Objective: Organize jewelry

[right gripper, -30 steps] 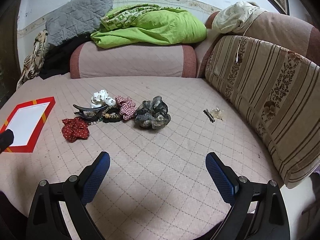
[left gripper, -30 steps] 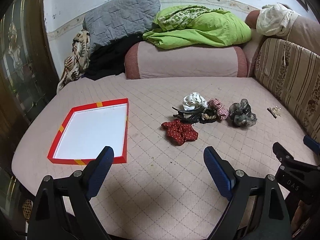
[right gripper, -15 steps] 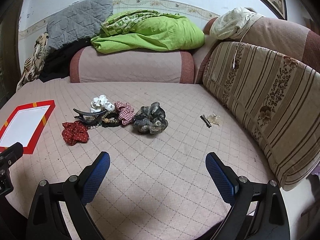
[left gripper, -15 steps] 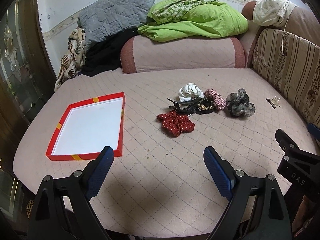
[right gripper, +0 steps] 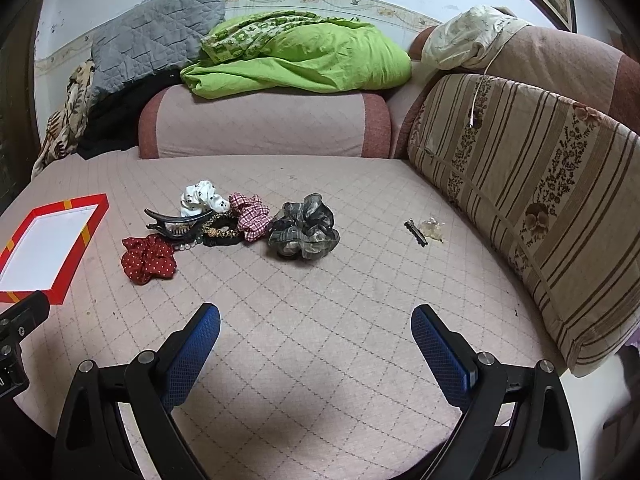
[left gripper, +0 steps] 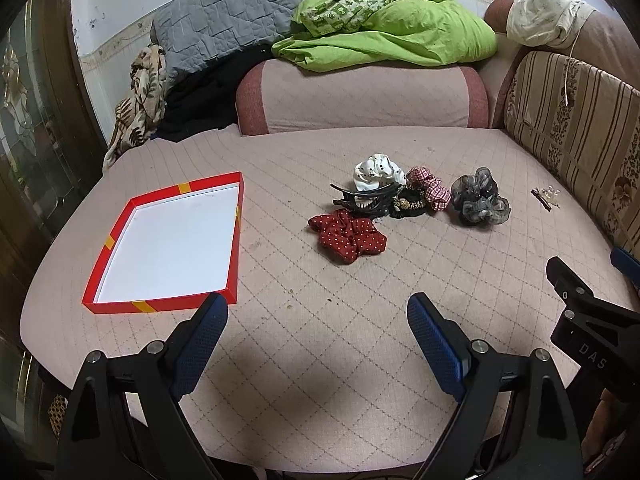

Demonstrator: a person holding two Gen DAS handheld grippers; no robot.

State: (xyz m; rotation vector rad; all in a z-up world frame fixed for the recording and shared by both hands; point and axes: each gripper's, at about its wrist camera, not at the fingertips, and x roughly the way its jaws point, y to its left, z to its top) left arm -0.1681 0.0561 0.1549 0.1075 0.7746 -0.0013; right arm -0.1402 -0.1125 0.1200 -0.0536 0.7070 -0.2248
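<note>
1. Quilted pink cover (left gripper: 320, 360) with a diamond stitch pattern spreads over the wide seat; a striped, flower-patterned cushion (right gripper: 520, 184) leans at the right, and a crumpled green blanket (left gripper: 392, 36) and a grey quilted pillow (left gripper: 224, 20) lie on the bolster behind.
2. Left of centre lies a shallow rectangular tray (left gripper: 236, 240) with red walls, yellow stripes and a smooth white floor.
3. Right of the tray sits a cluster of soft ruffled scrunchies: red dotted (left gripper: 347, 237), white dotted (left gripper: 378, 171), red checked (left gripper: 430, 187) and sheer grey (left gripper: 480, 202).
4. A glossy black claw clip (left gripper: 366, 198) and a beaded black band (left gripper: 408, 205) lie among them, touching.
5. Well apart near the striped cushion lie a thin dark pin (right gripper: 416, 232) and a small clear clip (right gripper: 433, 229).
6. Left gripper (left gripper: 317, 318) and right gripper (right gripper: 316, 328) hover above the cover, blue textured pads spread wide, holding nothing.
</note>
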